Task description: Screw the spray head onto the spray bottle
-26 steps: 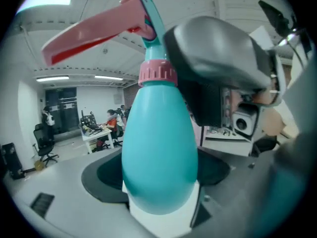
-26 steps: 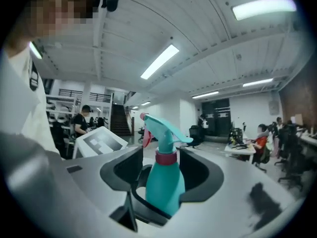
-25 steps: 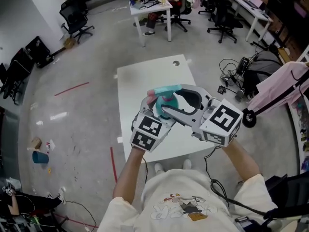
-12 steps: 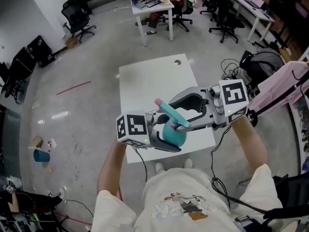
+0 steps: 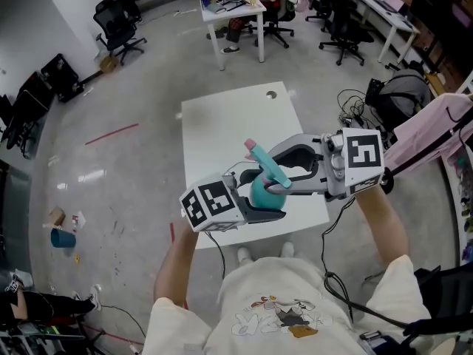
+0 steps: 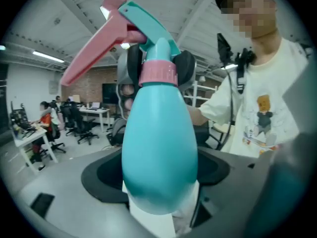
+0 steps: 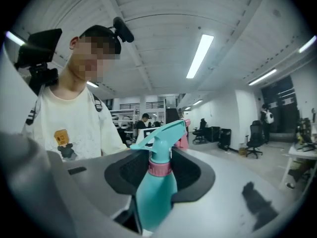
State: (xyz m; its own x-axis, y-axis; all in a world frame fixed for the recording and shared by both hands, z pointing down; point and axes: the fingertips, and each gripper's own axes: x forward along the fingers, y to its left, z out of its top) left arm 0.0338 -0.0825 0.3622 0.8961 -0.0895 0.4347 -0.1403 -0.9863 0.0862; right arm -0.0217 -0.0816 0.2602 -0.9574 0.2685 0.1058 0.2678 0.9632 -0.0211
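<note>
A teal spray bottle (image 5: 264, 192) hangs over the white table (image 5: 222, 124), its teal spray head (image 5: 264, 163) with a pink trigger seated on the neck. My left gripper (image 5: 255, 207) is shut on the bottle's body (image 6: 158, 148). My right gripper (image 5: 275, 180) reaches in from the right. Its jaws are closing, with the pink collar (image 6: 158, 73) between them and the dark pads (image 6: 184, 71) against its sides. In the right gripper view the collar (image 7: 159, 168) sits between the pads, with the spray head (image 7: 163, 133) above it.
The table has a round hole (image 5: 269, 95) at its far end. Office chairs (image 5: 341, 35) and desks (image 5: 229, 6) stand beyond it. Cables and a bag (image 5: 384, 106) lie on the floor to the right, next to pink cloth (image 5: 432, 132). A blue cup (image 5: 62, 239) lies far left.
The bottle has come down and toward me since a second ago. The right gripper's marker cube swung out to the right, and the left gripper's cube dropped lower left and turned.
</note>
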